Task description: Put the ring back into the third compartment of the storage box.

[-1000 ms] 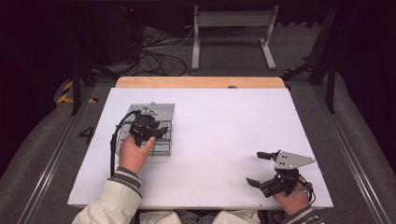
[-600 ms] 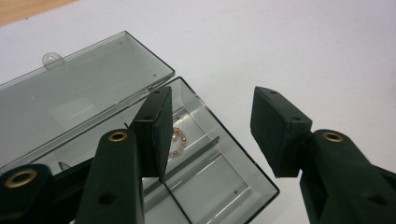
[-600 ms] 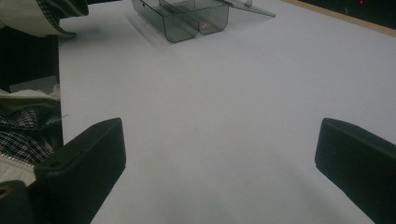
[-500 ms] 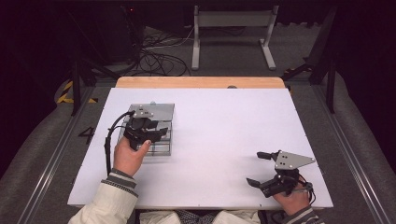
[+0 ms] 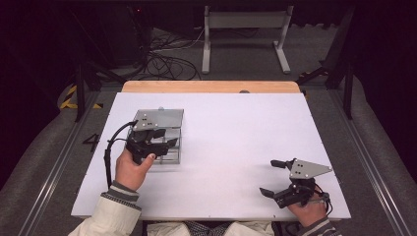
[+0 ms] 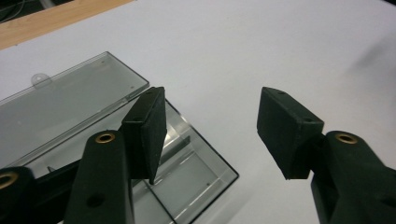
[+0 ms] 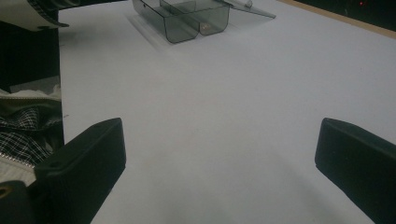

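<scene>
Since a second ago the left gripper (image 5: pixel 164 138) has drawn back toward the person over the box (image 5: pixel 169 153), and its jaws have just been opening, with nothing between them. They stand apart now, gripping nothing. The right gripper (image 5: pixel 269 178) has kept its place, well to the right of the box near the table's (image 5: pixel 236 128) front edge, jaws wide and empty.

From above, the hand hides much of the box. The left gripper view shows it better: a clear lid (image 6: pixel 70 105) folded back flat, with divided compartments below that look empty, though glare makes this unsure. One jaw hangs over the box, the other over bare table beside it. The right gripper view shows the box's (image 7: pixel 187 18) near wall and rounded corners from low down.

Right of the box the white table lies open as far as the right gripper. The box sits near the left edge.
</scene>
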{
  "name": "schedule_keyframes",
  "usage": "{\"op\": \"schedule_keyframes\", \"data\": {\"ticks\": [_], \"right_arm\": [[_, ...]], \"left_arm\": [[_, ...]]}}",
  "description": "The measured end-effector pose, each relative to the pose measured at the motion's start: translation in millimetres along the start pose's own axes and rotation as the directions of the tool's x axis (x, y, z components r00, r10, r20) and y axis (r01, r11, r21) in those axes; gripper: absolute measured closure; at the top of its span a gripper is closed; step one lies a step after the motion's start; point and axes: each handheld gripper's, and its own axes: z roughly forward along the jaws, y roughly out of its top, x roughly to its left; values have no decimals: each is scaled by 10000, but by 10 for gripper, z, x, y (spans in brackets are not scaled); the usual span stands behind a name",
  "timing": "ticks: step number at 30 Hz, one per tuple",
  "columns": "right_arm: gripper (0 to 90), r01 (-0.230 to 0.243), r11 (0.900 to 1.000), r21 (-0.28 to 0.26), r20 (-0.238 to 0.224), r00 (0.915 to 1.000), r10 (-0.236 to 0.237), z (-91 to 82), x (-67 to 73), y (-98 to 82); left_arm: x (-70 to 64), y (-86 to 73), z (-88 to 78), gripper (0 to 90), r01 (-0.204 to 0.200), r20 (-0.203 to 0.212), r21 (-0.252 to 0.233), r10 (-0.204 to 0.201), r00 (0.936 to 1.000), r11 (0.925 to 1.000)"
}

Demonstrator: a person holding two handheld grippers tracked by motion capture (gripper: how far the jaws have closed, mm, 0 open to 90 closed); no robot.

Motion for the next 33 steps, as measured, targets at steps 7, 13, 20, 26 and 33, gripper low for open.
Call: {"op": "schedule_keyframes", "data": {"ticks": [7,13,20,26,33], "right_arm": [[26,55,10000,30,6,10000,-55,-3,3,2],[26,37,10000,7,-22,10000,-37,0,5,2],[26,13,10000,37,-41,10000,-12,8,8,2],[27,35,10000,46,-56,10000,-35,12,15,5],[26,48,10000,13,-94,9999,-47,6,17,6]], "left_arm": [[-53,-127,-153,337,-154,426,-829,190,9989,9964],[-93,-258,-240,292,-362,788,-1514,486,9957,9878],[-128,-421,-286,239,-521,779,-2041,692,9946,9776],[-169,-519,-291,197,-898,635,-2319,1072,9922,9686],[-236,-632,-271,163,-1370,364,-2477,1505,9879,9591]]}}
